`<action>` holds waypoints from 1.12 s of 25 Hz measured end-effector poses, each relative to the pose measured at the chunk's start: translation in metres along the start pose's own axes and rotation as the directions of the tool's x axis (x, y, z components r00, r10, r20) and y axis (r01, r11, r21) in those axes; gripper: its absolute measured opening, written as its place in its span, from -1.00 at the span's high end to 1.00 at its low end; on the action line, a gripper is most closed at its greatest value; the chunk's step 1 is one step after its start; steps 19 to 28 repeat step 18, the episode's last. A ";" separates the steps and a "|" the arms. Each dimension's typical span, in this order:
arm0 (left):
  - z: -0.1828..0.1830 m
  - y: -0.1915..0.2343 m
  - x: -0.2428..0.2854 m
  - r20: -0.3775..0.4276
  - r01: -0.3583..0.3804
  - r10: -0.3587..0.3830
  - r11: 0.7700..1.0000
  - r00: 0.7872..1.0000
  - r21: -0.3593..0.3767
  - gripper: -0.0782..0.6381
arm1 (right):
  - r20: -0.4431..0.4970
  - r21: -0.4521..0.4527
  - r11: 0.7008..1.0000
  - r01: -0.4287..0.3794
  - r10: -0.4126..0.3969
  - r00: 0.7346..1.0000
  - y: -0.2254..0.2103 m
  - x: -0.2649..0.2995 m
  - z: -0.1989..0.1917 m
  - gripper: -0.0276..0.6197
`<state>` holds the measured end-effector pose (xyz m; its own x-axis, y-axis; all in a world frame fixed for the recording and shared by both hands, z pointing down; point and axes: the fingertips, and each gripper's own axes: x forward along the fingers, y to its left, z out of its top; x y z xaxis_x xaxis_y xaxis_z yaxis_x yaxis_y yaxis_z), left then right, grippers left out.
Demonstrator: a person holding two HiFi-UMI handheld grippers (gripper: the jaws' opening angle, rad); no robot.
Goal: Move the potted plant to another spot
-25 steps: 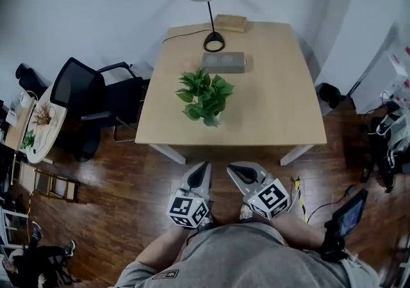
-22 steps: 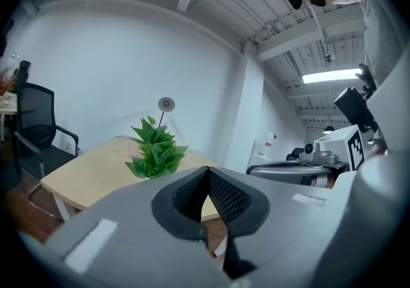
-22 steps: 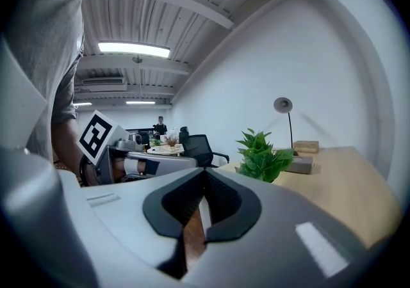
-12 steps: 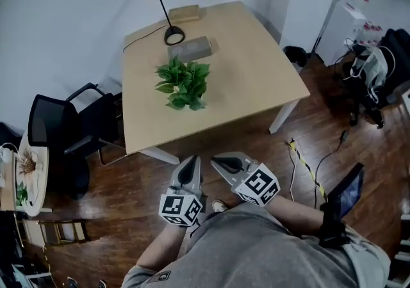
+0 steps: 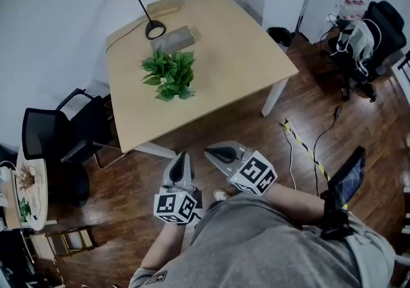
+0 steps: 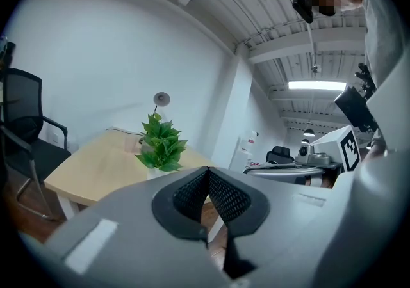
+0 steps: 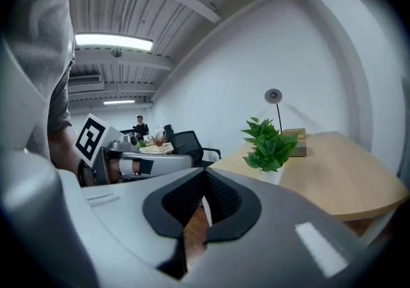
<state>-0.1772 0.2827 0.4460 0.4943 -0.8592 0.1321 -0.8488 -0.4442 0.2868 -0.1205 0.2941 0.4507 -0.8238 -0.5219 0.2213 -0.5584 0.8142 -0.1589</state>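
The potted plant (image 5: 168, 74), leafy green in a small white pot, stands on the light wooden table (image 5: 224, 43) near its middle. It also shows in the left gripper view (image 6: 161, 146) and the right gripper view (image 7: 269, 146). Both grippers hang over the wooden floor, short of the table's near edge and well away from the plant. My left gripper (image 5: 182, 155) is shut with nothing between its jaws, and its tips meet in its own view (image 6: 207, 171). Beside it, my right gripper (image 5: 208, 150) is shut and empty too (image 7: 205, 175).
On the table behind the plant are a grey box (image 5: 174, 38), a black desk lamp (image 5: 155, 29) and a wooden block (image 5: 161, 5). A black office chair (image 5: 54, 146) stands left of the table. Another chair (image 5: 368, 37) and floor cables (image 5: 307, 146) lie right.
The head view has swung, so the table and plant now sit further up and left, seen from a corner. Both grippers shifted slightly left and stayed shut.
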 end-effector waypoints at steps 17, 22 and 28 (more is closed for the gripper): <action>0.021 -0.021 0.020 0.048 0.034 -0.032 0.999 0.998 -0.023 0.80 | 0.020 -0.051 0.998 -0.038 0.039 0.999 -0.008 0.004 0.027 0.90; 0.023 -0.021 0.021 0.050 0.034 -0.033 0.999 0.998 -0.024 0.80 | 0.021 -0.049 0.998 -0.039 0.040 0.999 -0.008 0.004 0.027 0.90; 0.023 -0.021 0.021 0.050 0.034 -0.033 0.999 0.998 -0.024 0.80 | 0.021 -0.049 0.998 -0.039 0.040 0.999 -0.008 0.004 0.027 0.90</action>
